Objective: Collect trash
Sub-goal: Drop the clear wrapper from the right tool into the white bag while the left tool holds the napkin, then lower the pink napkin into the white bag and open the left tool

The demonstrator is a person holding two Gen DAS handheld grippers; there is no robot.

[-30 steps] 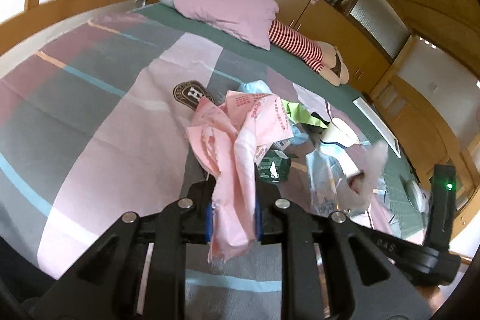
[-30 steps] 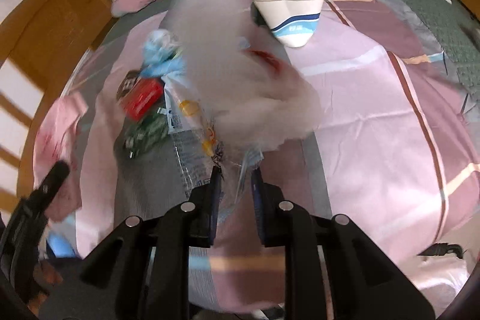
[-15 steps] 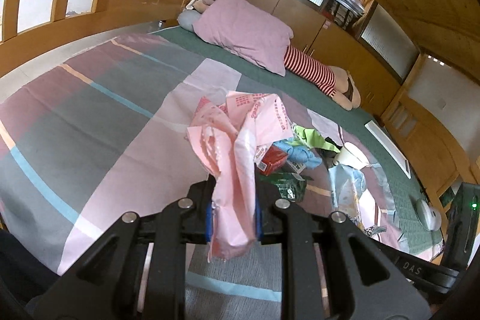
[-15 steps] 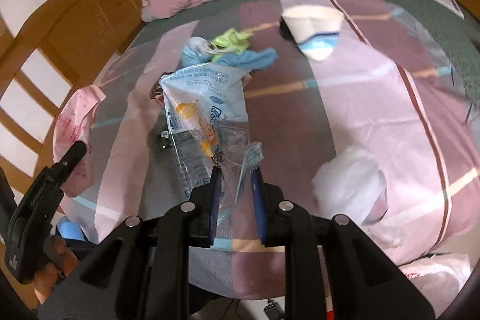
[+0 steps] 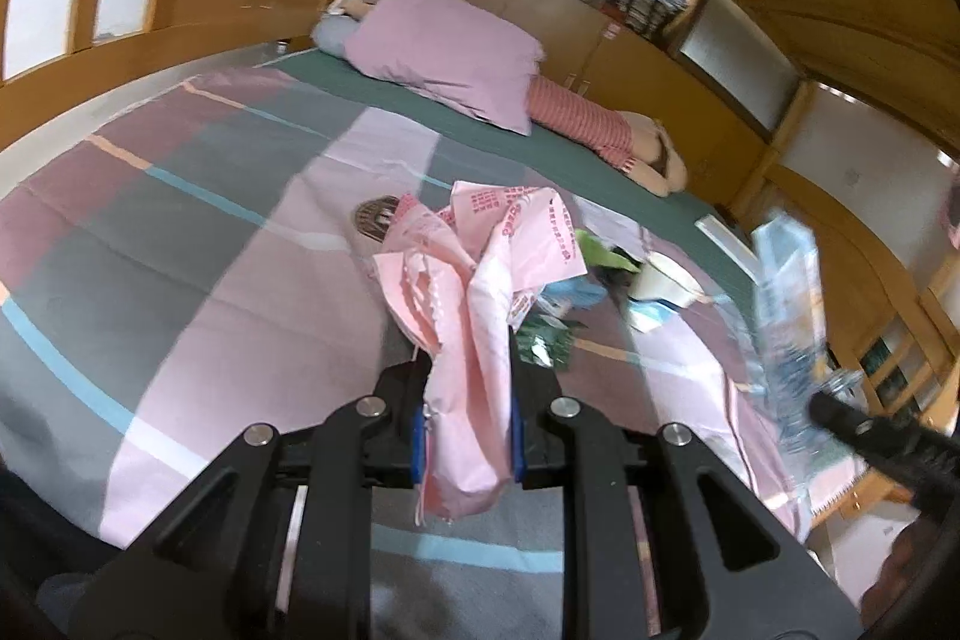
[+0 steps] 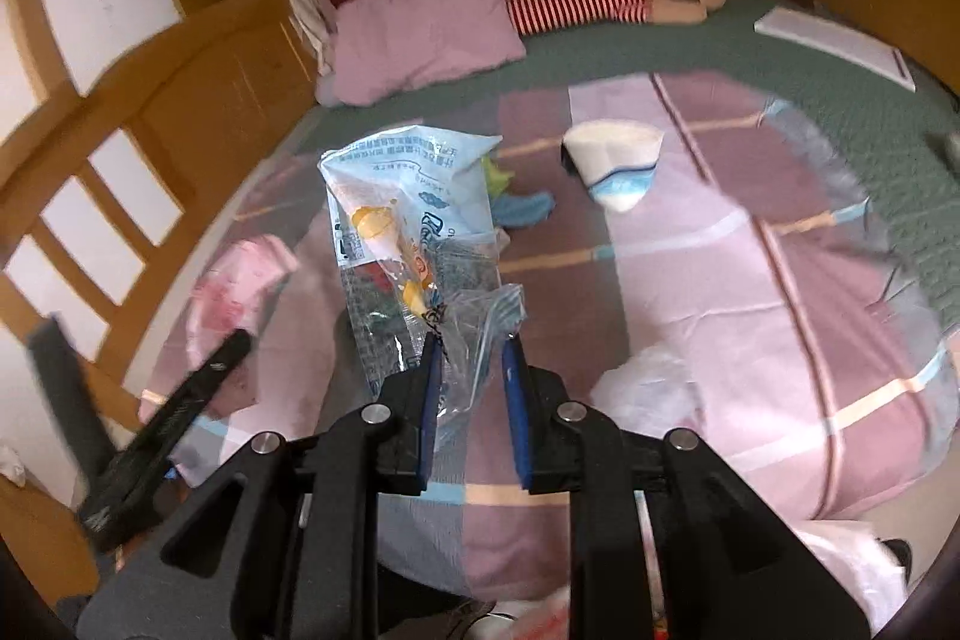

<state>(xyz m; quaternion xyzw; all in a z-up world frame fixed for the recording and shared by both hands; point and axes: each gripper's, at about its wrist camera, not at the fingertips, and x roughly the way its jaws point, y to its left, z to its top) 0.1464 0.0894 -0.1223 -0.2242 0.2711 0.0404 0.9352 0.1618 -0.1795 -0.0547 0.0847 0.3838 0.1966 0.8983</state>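
Observation:
My left gripper (image 5: 468,388) is shut on a crumpled pink plastic bag (image 5: 480,280) and holds it above the bed. My right gripper (image 6: 471,346) is shut on a clear printed plastic wrapper (image 6: 408,220), lifted above the bedspread; this wrapper shows blurred at the right of the left wrist view (image 5: 780,316). More trash lies on the bed: a crushed white paper cup (image 6: 618,160), blue and green scraps (image 6: 516,205), a green packet (image 5: 543,340) and a white plastic bag (image 6: 648,388).
The bed has a pink and grey striped bedspread (image 5: 210,232), a purple pillow (image 5: 444,46) and a striped plush toy (image 6: 588,1) at the head. Wooden panels (image 6: 198,88) surround the bed. A white flat box (image 6: 834,43) lies far right.
Both grippers have risen away from the bed with their loads. The white plastic bag that was blurred in front of the right gripper now lies on the bedspread at its right.

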